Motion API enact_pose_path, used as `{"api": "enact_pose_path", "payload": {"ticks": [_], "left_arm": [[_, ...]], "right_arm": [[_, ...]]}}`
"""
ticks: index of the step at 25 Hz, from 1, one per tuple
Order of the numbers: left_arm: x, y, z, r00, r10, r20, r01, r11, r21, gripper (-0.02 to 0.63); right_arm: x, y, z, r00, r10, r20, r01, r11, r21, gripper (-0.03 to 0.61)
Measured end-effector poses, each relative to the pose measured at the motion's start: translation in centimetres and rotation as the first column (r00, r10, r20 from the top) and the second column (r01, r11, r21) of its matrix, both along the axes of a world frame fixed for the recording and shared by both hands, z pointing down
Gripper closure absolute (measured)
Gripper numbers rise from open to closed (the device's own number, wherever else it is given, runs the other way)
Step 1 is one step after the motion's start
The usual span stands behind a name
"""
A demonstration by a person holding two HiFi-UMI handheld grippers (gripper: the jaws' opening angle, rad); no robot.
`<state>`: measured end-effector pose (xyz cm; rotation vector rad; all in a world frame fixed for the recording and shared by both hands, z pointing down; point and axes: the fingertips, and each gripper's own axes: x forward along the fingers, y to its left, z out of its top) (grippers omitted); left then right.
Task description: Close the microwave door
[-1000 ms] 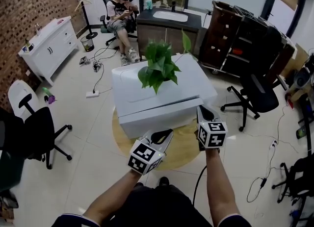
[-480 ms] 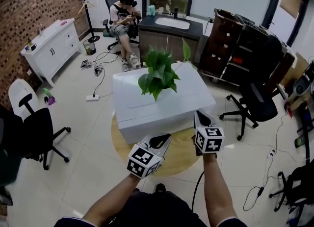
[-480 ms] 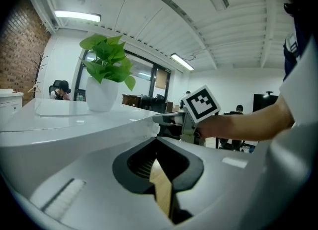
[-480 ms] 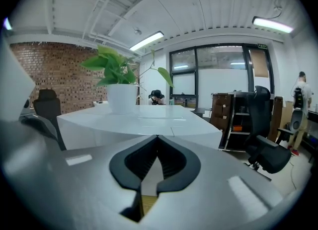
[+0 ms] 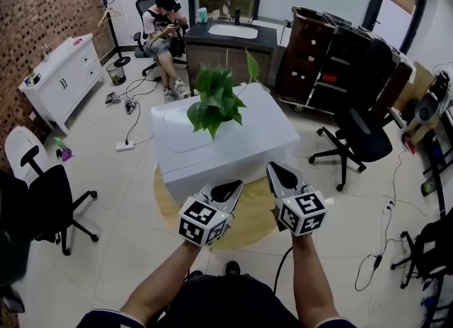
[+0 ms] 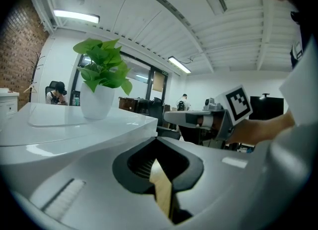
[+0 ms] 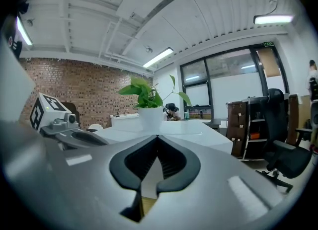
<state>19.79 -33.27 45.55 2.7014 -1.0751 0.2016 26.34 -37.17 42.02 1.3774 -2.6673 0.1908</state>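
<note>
No microwave shows in any view. In the head view both grippers hover over a round wooden mat in front of a white table (image 5: 241, 146). My left gripper (image 5: 228, 190) points at the table's front edge, with its jaws closed tip to tip and nothing between them. My right gripper (image 5: 282, 176) is beside it at the right, also shut and empty. From the left gripper view the left gripper (image 6: 155, 139) faces the table top (image 6: 64, 129), and the right gripper's marker cube (image 6: 237, 103) is visible. The right gripper (image 7: 157, 136) looks across the same table (image 7: 198, 130).
A potted green plant (image 5: 212, 100) stands on the table. Office chairs stand at the left (image 5: 49, 202) and right (image 5: 361, 139). A dark shelf cart (image 5: 318, 57), a sink counter (image 5: 226, 36) and a seated person (image 5: 164, 29) are behind. Cables lie on the floor (image 5: 131, 117).
The head view has swung, so the table sits higher and further left in frame. The right gripper has drawn back toward me. Both stay shut.
</note>
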Motion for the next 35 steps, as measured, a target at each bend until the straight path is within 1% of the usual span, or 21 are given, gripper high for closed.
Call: {"api": "enact_pose_path", "payload": {"ticks": [6, 13, 35], "left_arm": [[0.8, 0.1, -1.1, 0.999, 0.034, -0.004, -0.034, 0.999, 0.025, 0.603], [1.3, 0.2, -2.0, 0.998, 0.056, -0.011, -0.055, 0.998, 0.041, 0.603], [2.3, 1.1, -2.2, 0.995, 0.102, -0.007, -0.102, 0.994, 0.05, 0.601]], "right_arm": [[0.6, 1.5, -1.5, 1.0, 0.027, 0.004, -0.028, 0.999, 0.031, 0.578], [0.6, 2.4, -2.1, 0.999, 0.043, 0.011, -0.043, 0.999, 0.031, 0.578], [1.2, 3.4, -1.7, 0.997, 0.073, 0.0, -0.073, 0.997, 0.027, 0.578]]}}
